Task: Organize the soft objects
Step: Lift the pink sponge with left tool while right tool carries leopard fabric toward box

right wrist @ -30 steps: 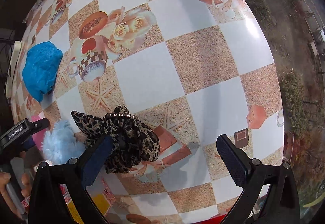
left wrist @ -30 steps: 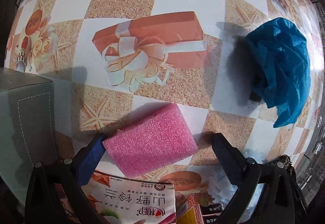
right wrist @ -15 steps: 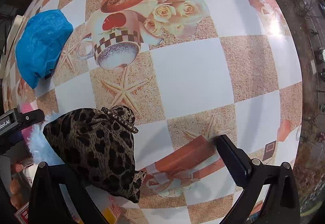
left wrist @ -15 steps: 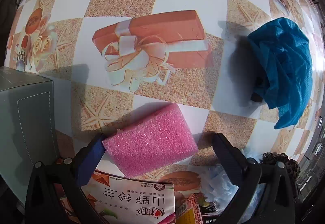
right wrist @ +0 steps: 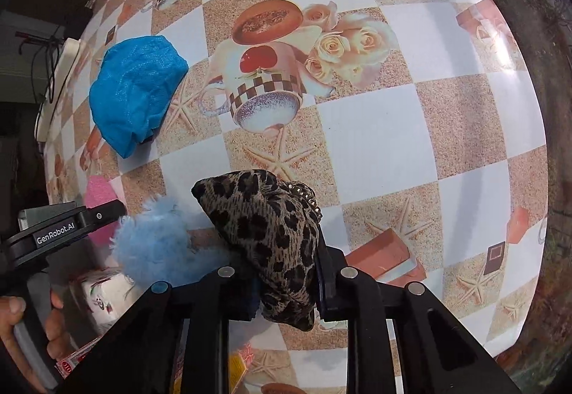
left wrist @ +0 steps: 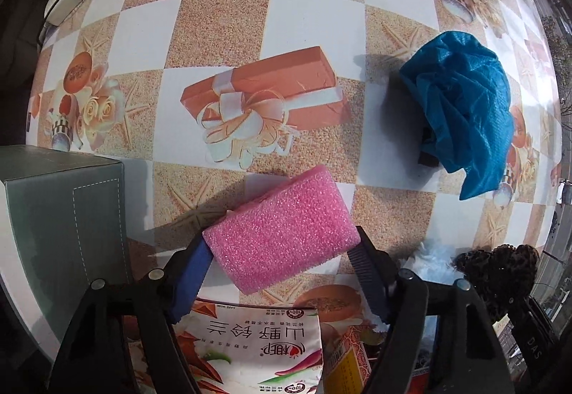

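Note:
My left gripper (left wrist: 282, 272) is shut on a pink foam sponge (left wrist: 282, 233) and holds it a little above the tablecloth; the sponge also shows in the right wrist view (right wrist: 98, 192). My right gripper (right wrist: 286, 283) is shut on a leopard-print fabric scrunchie (right wrist: 264, 226), lifted off the table; it also shows at the lower right of the left wrist view (left wrist: 500, 269). A crumpled blue cloth (left wrist: 461, 108) lies on the table at the right, and at the upper left in the right wrist view (right wrist: 136, 90). A fluffy light-blue pom (right wrist: 157, 240) sits left of the scrunchie.
A grey box (left wrist: 60, 215) stands at the left. A printed snack packet (left wrist: 250, 347) and other small packets (left wrist: 350, 354) lie under the left gripper. The patterned tablecloth (right wrist: 393, 144) covers a round table whose edge (right wrist: 536, 179) curves at the right.
Both grippers have closed: the left on the pink sponge, the right on the leopard scrunchie. Both objects are now lifted. The right gripper moved forward over the table.

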`<act>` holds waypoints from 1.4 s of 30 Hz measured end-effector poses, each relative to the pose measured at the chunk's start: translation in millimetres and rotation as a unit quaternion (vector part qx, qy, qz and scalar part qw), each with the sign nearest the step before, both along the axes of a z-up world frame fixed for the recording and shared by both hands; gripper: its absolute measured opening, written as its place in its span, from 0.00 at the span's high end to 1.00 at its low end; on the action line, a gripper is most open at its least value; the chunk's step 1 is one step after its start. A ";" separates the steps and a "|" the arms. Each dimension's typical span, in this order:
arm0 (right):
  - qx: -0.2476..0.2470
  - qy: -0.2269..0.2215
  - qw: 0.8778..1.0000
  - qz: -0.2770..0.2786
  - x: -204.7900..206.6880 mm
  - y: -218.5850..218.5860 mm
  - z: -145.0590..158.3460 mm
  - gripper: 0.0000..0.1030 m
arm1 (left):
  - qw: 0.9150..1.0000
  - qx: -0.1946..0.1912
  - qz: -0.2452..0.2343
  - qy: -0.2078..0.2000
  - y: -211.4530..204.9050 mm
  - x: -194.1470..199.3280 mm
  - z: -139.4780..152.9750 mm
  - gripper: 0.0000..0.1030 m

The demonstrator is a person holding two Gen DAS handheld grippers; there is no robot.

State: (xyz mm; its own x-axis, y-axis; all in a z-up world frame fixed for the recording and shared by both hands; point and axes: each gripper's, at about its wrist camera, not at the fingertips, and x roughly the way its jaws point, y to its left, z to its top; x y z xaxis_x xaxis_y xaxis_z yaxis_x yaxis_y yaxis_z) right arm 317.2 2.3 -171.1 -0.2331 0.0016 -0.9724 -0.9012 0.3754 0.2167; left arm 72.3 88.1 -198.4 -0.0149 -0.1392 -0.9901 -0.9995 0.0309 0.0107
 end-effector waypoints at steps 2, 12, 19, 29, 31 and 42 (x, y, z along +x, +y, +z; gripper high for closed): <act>0.014 0.005 1.000 -0.012 6.9 -1.2 10.3 0.79 | 0.999 0.025 -0.023 0.010 0.4 1.1 12.2 0.24; 0.038 0.008 0.997 -0.061 44.0 -18.4 44.7 0.79 | 0.987 0.112 -0.115 0.011 -10.3 19.2 68.0 0.24; 0.043 0.007 0.996 -0.079 52.6 -39.7 60.5 0.79 | 0.973 0.148 -0.177 -0.019 -24.5 53.1 102.7 0.24; 0.063 -0.018 0.994 -0.092 59.9 -69.6 91.5 0.79 | 0.938 0.185 -0.286 -0.066 -68.2 121.1 149.2 0.24; 0.066 -0.021 0.993 -0.096 61.2 -77.3 95.9 0.79 | 0.930 0.188 -0.305 -0.078 -79.1 129.9 157.0 0.24; 0.069 -0.034 0.991 -0.112 62.4 -126.4 116.4 0.79 | 0.885 0.200 -0.401 -0.129 -142.5 155.8 189.3 0.24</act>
